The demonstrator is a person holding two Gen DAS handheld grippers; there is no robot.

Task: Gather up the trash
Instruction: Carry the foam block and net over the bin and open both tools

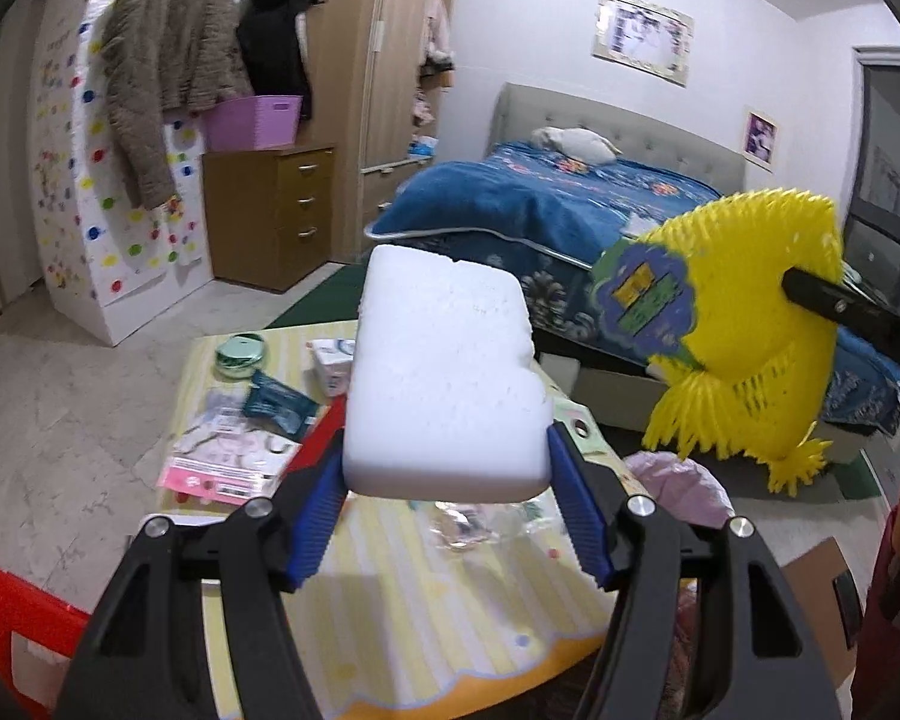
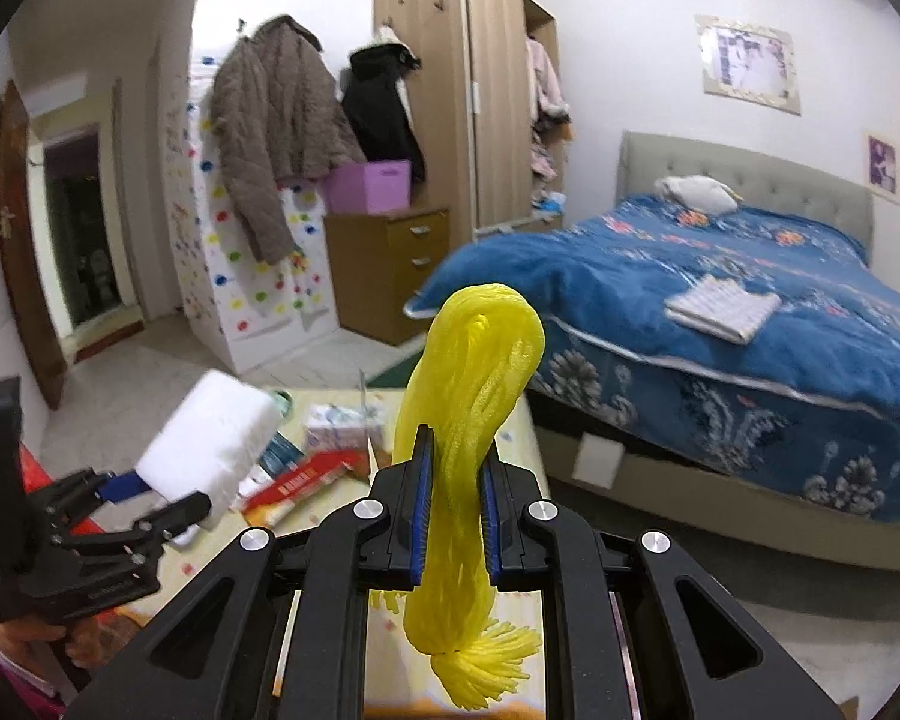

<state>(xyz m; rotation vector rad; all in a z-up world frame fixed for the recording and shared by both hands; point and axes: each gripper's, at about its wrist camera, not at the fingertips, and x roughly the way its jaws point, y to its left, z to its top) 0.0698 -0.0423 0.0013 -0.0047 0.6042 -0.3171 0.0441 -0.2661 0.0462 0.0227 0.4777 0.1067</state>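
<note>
Left gripper [image 1: 447, 468] clamped on white foam block [image 1: 444, 372], raised above table [image 1: 402, 612]. At three o'clock, right gripper [image 2: 455, 516] pinching yellow foam net [image 2: 468, 396].

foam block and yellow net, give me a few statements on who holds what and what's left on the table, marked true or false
1. The left gripper is shut on the foam block. True.
2. The right gripper is open and holds nothing. False: it is shut on the yellow net.
3. The foam block lies flat on the table. False: it is held up above it.
4. A green tape roll sits at the table's far end. True.
5. The yellow net bears a blue label. True.
6. The bed has a red cover. False: the cover is blue.
</note>
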